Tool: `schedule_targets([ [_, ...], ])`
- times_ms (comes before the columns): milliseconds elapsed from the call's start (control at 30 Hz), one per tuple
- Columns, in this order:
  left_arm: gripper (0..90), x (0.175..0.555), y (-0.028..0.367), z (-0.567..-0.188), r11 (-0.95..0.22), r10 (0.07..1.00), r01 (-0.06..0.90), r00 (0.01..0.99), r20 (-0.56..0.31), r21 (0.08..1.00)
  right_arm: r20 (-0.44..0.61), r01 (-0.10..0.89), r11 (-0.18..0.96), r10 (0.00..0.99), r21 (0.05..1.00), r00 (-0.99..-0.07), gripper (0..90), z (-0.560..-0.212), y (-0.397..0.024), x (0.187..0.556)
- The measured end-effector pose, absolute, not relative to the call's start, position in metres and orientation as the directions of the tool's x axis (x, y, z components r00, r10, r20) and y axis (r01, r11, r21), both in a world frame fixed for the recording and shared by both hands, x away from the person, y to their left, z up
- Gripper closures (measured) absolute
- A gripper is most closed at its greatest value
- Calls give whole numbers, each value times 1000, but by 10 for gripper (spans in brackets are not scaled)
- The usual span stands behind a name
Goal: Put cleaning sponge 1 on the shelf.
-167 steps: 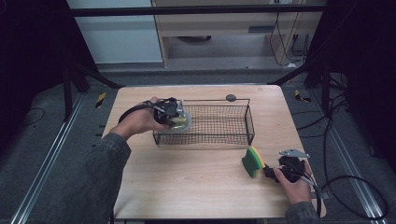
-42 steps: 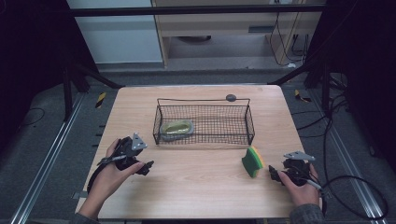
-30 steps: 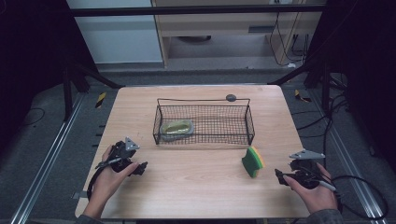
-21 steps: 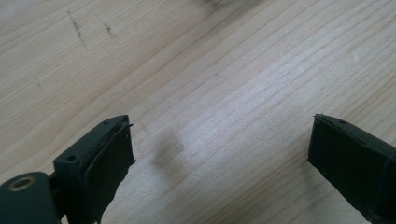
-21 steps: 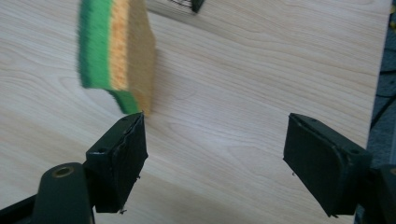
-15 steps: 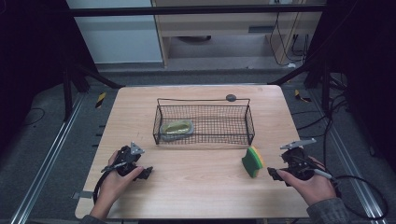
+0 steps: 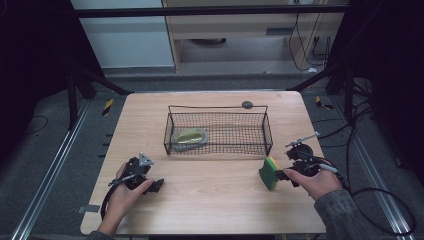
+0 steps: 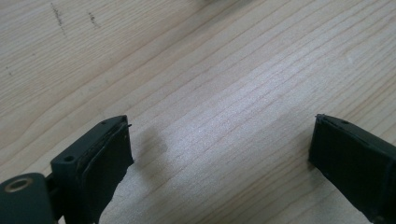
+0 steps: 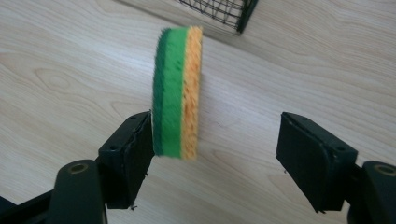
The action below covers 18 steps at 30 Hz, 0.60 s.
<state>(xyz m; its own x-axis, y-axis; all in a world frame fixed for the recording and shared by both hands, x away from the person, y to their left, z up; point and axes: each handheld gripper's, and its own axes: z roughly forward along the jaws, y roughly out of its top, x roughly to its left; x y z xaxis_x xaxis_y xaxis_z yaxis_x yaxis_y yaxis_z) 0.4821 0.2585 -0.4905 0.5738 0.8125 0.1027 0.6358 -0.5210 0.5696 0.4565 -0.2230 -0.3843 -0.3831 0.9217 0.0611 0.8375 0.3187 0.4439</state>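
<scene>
The right gripper (image 9: 215,140) brackets the upright sponge (image 9: 178,93) near the wire basket (image 7: 218,131); its jaws have been closing, one pad touching, the other clear. Centre the soft foam before squeezing. The left gripper (image 8: 219,154) rests wide and empty on the wood-grain table (image 7: 210,200).

The wire basket (image 9: 219,14) is cut off by the top edge.

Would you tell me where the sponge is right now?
In the high view the sponge stands on edge at the table's right, just before the basket's near right corner, between the right gripper's open jaws.
</scene>
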Motion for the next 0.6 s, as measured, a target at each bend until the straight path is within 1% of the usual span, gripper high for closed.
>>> schedule_targets([
  [133,40,482,261,-492,-500,819,643,569,75,580,87,846,309,920,434,-381,305,-386,-213,466],
  [467,33,483,263,-494,-481,824,652,565,47,586,73,850,347,911,397,-406,346,-395,-197,478],
  [600,35,483,264,-495,-479,823,649,567,44,591,72,860,346,914,376,-399,373,-398,-194,483],
])
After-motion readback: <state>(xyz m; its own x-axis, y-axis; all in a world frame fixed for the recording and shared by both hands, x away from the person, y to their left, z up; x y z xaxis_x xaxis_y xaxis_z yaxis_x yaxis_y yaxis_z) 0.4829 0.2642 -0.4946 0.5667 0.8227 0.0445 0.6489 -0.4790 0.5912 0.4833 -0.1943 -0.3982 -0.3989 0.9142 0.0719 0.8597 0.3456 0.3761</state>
